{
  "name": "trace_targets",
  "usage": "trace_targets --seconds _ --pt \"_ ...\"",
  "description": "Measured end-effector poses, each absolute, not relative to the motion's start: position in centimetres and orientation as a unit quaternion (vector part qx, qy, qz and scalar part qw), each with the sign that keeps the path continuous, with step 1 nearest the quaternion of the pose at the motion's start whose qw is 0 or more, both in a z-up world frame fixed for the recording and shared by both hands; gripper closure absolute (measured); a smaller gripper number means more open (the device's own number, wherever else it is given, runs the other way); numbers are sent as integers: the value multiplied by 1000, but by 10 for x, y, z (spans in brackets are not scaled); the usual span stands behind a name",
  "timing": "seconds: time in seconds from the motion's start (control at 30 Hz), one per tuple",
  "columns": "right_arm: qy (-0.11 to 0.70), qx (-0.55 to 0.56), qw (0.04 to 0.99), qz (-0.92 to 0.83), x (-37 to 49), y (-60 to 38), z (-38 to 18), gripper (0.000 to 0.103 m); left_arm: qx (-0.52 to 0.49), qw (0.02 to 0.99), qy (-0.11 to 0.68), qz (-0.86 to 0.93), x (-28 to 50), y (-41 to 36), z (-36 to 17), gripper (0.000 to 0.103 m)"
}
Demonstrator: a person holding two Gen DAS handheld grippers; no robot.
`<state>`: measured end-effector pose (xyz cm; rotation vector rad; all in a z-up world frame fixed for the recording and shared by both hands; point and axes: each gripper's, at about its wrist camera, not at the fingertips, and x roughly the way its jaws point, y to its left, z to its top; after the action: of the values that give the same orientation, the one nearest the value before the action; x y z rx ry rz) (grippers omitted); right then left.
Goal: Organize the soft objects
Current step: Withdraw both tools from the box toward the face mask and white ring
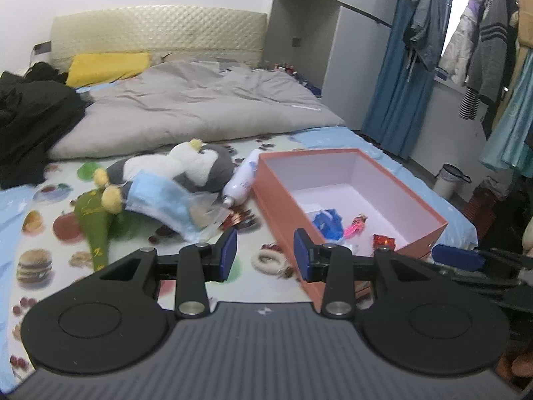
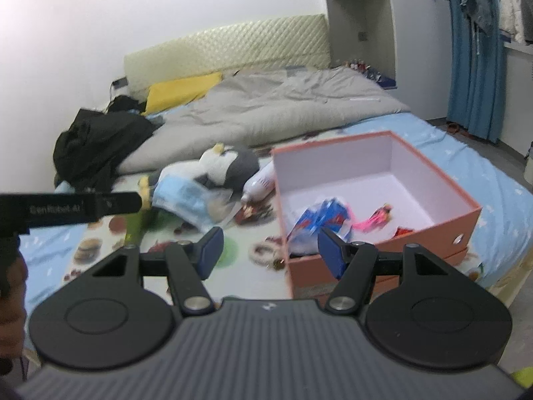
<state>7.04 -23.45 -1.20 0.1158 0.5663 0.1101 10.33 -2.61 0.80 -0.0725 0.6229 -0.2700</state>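
— Orange cardboard, is that the open box on the bed in the left wrist view?

— Yes, white inside, holding a blue packet, a small pink doll and a red wrapper. Left of it lies a grey and white plush penguin, with a pale blue face mask across its lower body and a white bottle between penguin and box.

— And the left claw?

— Spread, nothing between its blue pads, hovering above the printed sheet near a small white ring.

— The right wrist view?

— Same orange box, the penguin and the mask to its left. The right claw is spread wider, empty, at the box's near corner. The left one's black body shows at the left edge.
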Motion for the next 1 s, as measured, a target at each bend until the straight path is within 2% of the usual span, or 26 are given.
trace_targets --seconds 0.4,0.57,0.87,1.0 --pt "310 36 947 77 47 -194 -64 38 -62 938 325 -103 74 19 -40 59" --pt "327 27 940 92 53 -174 -83 38 -73 934 338 -94 81 35 -65 54" --pt "340 -2 934 107 100 -155 -112 39 -118 923 360 -66 143 58 -120 54" --pt "346 -11 932 105 130 -152 -124 43 -134 919 367 -56 179 62 -141 54"
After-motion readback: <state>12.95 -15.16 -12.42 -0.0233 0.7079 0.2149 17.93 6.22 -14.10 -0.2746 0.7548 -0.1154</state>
